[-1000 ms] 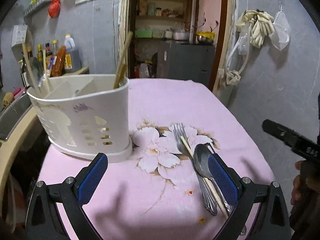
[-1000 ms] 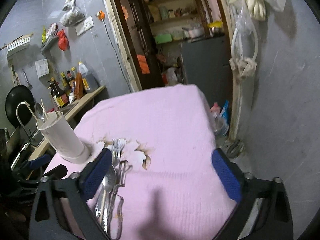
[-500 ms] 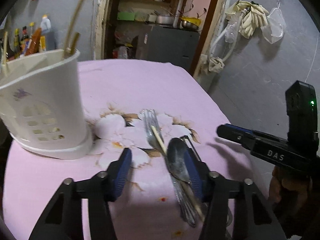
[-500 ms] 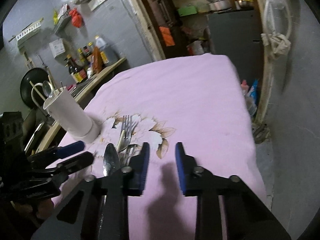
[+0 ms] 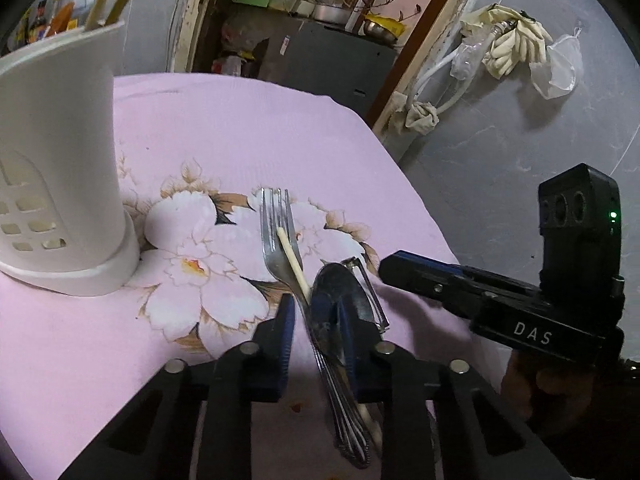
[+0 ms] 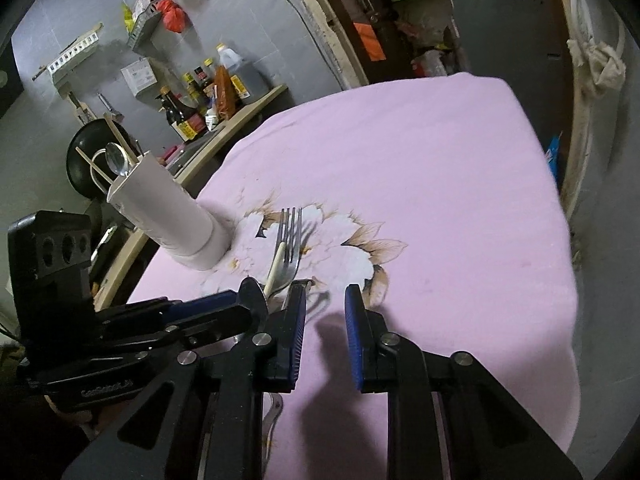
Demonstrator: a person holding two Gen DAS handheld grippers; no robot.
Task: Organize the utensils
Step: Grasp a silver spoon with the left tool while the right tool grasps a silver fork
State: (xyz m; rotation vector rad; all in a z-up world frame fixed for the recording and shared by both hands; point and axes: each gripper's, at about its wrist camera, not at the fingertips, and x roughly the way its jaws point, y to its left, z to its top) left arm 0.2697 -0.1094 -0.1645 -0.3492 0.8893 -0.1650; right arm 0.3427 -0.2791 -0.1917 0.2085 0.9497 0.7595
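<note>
A fork point(image 5: 278, 240), a pale chopstick point(image 5: 292, 264), a spoon point(image 5: 334, 294) and a metal peeler point(image 5: 370, 292) lie bunched on the pink flowered cloth point(image 5: 248, 128). My left gripper point(image 5: 316, 320) is low over them, its jaws narrowed around the spoon and fork handles; I cannot tell if they grip. A white slotted utensil holder point(image 5: 56, 168) stands at left, holding chopsticks and a spoon point(image 6: 116, 158). My right gripper point(image 6: 325, 312) hovers beside the pile, partly open and empty. The fork also shows in the right wrist view point(image 6: 290, 244).
The table's right and far edges drop toward a grey wall point(image 5: 500, 168) and a doorway with a grey cabinet point(image 5: 332, 60). A counter with sauce bottles point(image 6: 200, 108) and a sink lies left of the table.
My left gripper has moved right and down onto the utensil pile and its jaws have narrowed from wide open. My right gripper has also narrowed and come alongside.
</note>
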